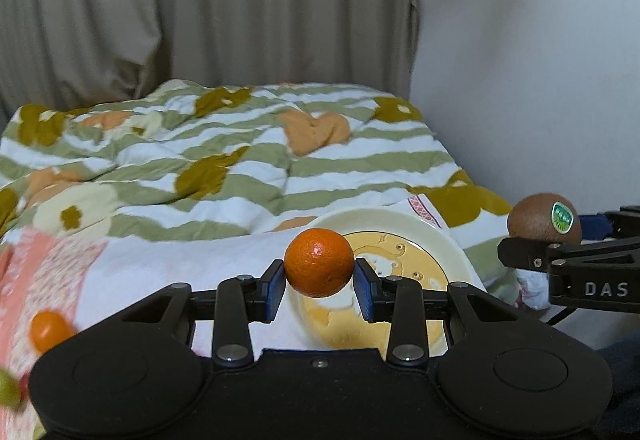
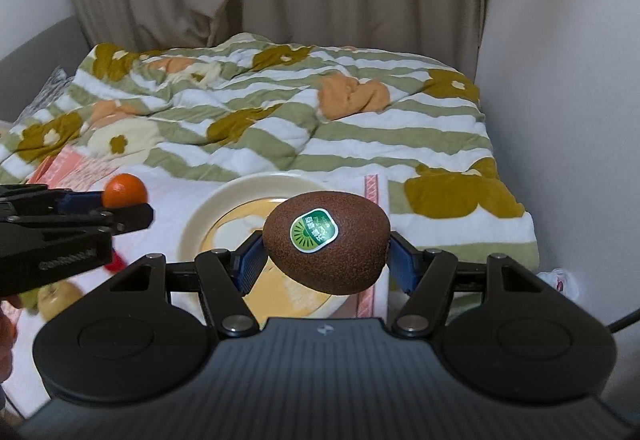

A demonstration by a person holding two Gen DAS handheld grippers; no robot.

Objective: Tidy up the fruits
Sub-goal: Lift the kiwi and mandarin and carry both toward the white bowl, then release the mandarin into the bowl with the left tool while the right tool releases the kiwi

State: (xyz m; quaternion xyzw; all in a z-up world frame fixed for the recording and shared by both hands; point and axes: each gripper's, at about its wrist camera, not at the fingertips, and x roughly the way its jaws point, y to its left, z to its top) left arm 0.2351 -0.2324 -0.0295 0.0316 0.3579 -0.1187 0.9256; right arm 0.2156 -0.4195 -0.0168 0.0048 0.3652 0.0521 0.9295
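My left gripper [image 1: 319, 282] is shut on a small orange mandarin [image 1: 319, 262] and holds it above the near left rim of a cream plate [image 1: 448, 240] with a yellow picture. My right gripper [image 2: 326, 258] is shut on a brown kiwi [image 2: 326, 246] with a green sticker, held above the same plate [image 2: 208, 207]. In the left wrist view the kiwi [image 1: 536, 217] and right gripper [image 1: 560, 244] show at the right edge. In the right wrist view the mandarin [image 2: 124, 191] and left gripper [image 2: 100, 203] show at the left.
The plate rests on a white and pink cloth [image 1: 168, 264] over a striped flowered quilt [image 1: 240, 167]. Another mandarin [image 1: 48, 332] and a green fruit [image 1: 10, 394] lie at the left. A yellow-green fruit [image 2: 60, 298] lies at lower left. Curtain behind, wall at right.
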